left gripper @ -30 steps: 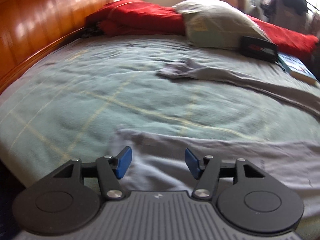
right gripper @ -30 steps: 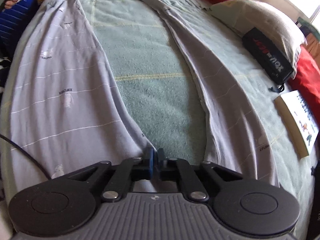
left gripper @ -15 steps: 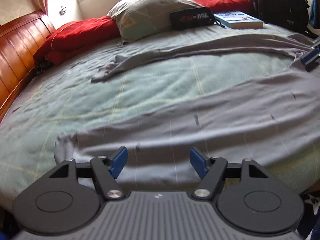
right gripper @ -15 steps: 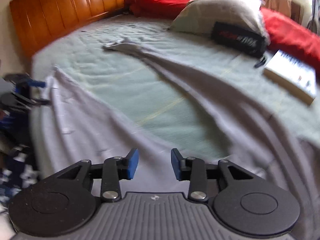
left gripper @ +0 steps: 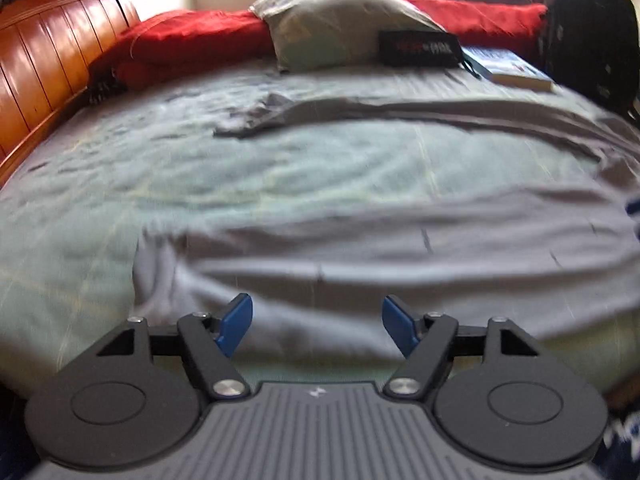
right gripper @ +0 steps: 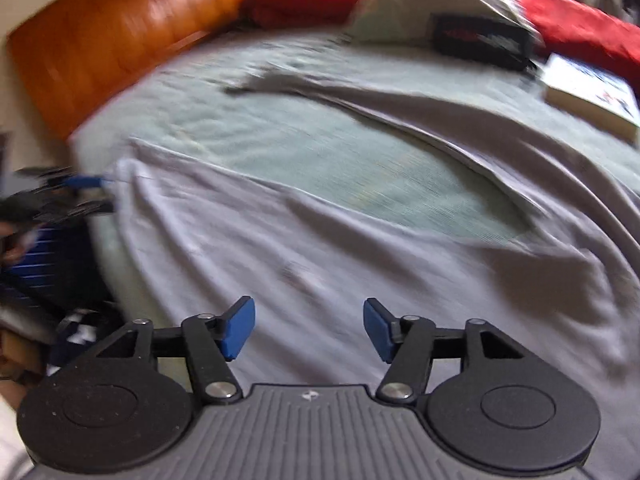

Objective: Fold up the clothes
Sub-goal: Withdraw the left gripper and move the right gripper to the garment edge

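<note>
Right gripper [right gripper: 309, 328] let go of the grey trousers [right gripper: 320, 256]; both jaws opening, empty; left gripper [left gripper: 316, 326] too, pillow [left gripper: 340, 28] at 12, blurry-ish.

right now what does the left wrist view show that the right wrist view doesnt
Only the left wrist view shows the black backpack at the far right of the bed and the left gripper close up, jaws opening with nothing between them. Only the right wrist view shows the person's hand and the right gripper, jaws also opening, empty. Both share the grey trousers spread on the green bedcover, the pillow, the black pouch, the book and the wooden headboard.
</note>
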Demonstrator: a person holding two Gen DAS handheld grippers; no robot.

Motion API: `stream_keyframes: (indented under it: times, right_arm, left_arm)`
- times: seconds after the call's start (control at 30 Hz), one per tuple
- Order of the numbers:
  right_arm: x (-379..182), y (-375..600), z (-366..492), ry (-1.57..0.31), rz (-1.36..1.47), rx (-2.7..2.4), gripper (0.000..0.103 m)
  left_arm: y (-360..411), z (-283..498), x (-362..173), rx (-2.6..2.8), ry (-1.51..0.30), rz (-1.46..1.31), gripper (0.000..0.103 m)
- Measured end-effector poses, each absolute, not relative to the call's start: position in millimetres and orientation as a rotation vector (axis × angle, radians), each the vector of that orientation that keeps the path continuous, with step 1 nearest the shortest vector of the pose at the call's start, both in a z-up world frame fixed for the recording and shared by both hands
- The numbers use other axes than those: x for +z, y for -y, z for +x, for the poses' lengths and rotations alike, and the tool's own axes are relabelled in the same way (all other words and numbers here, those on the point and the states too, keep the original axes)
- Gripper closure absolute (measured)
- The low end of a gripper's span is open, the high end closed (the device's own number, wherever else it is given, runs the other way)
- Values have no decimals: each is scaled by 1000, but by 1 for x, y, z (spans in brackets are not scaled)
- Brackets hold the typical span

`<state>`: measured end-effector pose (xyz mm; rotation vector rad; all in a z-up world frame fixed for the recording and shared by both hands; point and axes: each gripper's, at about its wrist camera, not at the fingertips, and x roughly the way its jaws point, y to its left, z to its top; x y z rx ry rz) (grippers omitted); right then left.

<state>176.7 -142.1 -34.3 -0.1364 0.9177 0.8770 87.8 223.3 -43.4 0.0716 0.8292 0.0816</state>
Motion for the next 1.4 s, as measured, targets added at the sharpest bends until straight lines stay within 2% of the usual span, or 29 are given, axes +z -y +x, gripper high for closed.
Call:
stream_keyframes:
  times: [0.1, 0.2, 0.37, 0.43, 0.57, 0.77, 0.87, 1.03, 1.13, 1.2, 1.4]
  right_arm:
    - [-33, 116, 167, -907, -123, 933, 30]
    - [-37, 96, 161, -901, -133, 941, 29]
    - [-61, 97, 172, -938, -227, 785, 25]
    - [-63, 103, 176, -950, -204, 773, 23]
    - [-55, 112, 181, -965, -124, 773, 20]
    - [-53, 121, 181, -969, -125, 717, 20]
    - [-55, 125, 184, -973, -116, 703, 20]
    - [-55, 131, 193, -986, -74, 693, 20]
    - [-55, 131, 197, -992, -64, 697, 19]
    - [-56, 130, 196, -991, -73, 698, 17]
    - [-48, 134, 195, -976, -59, 727, 17]
  left_arm:
    - [-238, 111, -63, 104, -886, 52, 30]
    - [-261, 100, -77, 88, -879, -60, 28]
    - [-283, 71, -69, 127, -887, -96, 28]
    - [-287, 70, -55, 144, -838, -80, 29]
    - [-302, 92, -44, 133, -769, -129, 27]
    - [-334, 141, -72, 285, -792, -177, 25]
    - [-349, 138, -60, 350, -754, -256, 29]
    - [-339, 112, -39, 182, -710, -275, 26]
    - [-327, 103, -51, 46, -766, -298, 23]
    - [-321, 100, -67, 35, -844, -276, 24]
    - [-316, 77, -57, 64, -798, -292, 25]
